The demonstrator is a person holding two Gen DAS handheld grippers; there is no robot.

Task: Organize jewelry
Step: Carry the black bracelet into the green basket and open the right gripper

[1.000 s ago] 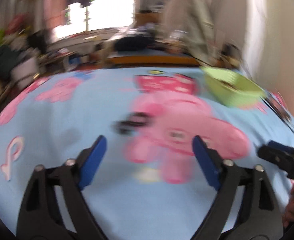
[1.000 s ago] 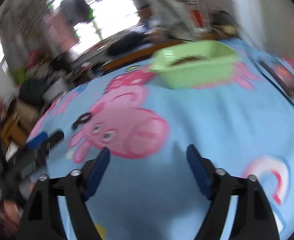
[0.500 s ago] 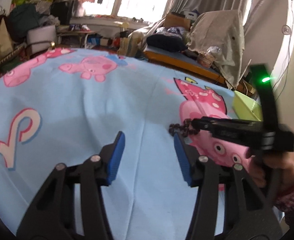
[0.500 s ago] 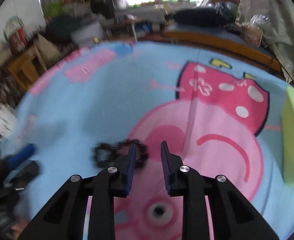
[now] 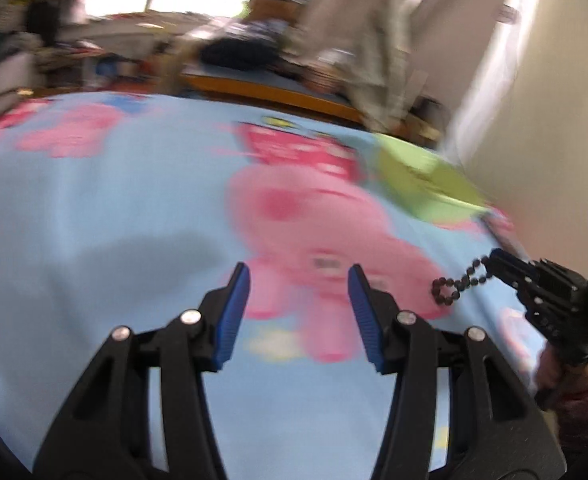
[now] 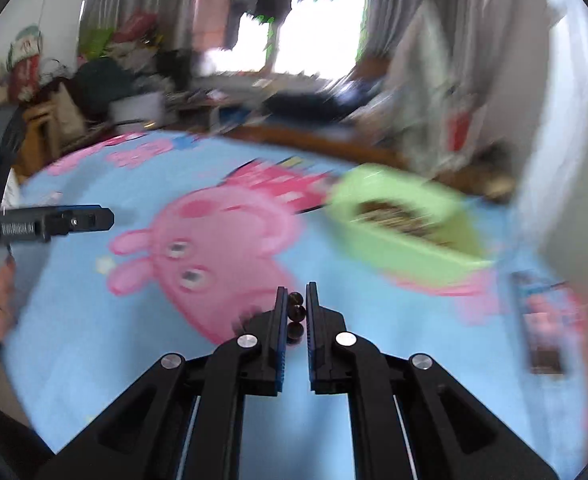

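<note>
Gripping the dark bead bracelet (image 6: 296, 314), the right gripper (image 6: 295, 300) has its blue pads pinched tight on a few beads; in the left wrist view the rest of the strand (image 5: 460, 280) dangles off its tip as a small loop, clear of the sheet. Left gripper (image 5: 299, 300) sits partway open with nothing between the pads, hanging over the pink pig print on the light blue bedsheet (image 5: 94, 220). Right gripper shows at the far right edge of the left view, a hand (image 5: 566, 376) in a pink patterned sleeve under it. Green tray (image 6: 406, 224) sits on the sheet ahead and to the right of the right gripper, well apart from the bracelet, with brownish contents too blurred to identify. Both views are motion-smeared; the background room clutter isn't readable.
</note>
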